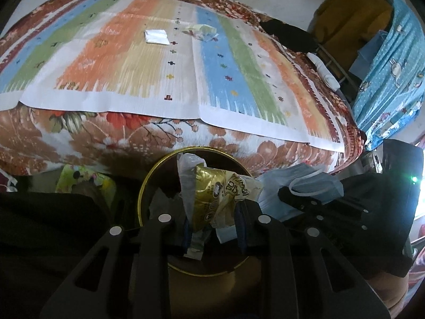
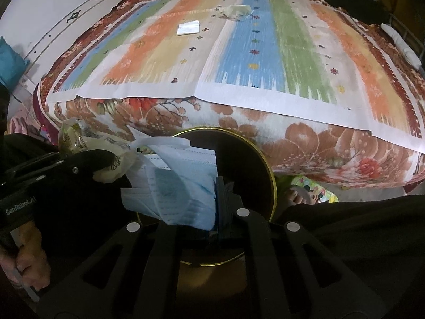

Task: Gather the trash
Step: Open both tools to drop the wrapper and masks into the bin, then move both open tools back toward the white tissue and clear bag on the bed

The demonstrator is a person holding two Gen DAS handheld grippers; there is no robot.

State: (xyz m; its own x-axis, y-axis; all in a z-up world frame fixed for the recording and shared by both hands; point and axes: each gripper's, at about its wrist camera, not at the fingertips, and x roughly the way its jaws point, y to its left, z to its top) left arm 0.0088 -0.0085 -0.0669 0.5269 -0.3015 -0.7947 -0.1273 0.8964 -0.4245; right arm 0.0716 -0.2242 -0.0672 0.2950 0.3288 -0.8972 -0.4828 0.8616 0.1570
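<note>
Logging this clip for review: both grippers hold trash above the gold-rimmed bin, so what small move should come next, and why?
Probably open both and drop. The left gripper pinches a gold wrapper and the right gripper a blue face mask, both over the bin. A white packet and a crumpled wrapper remain on the bed.

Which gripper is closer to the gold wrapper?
Left. The left gripper is clamped on the gold wrapper over the bin; the right gripper sits beside it, holding the face mask.
</note>
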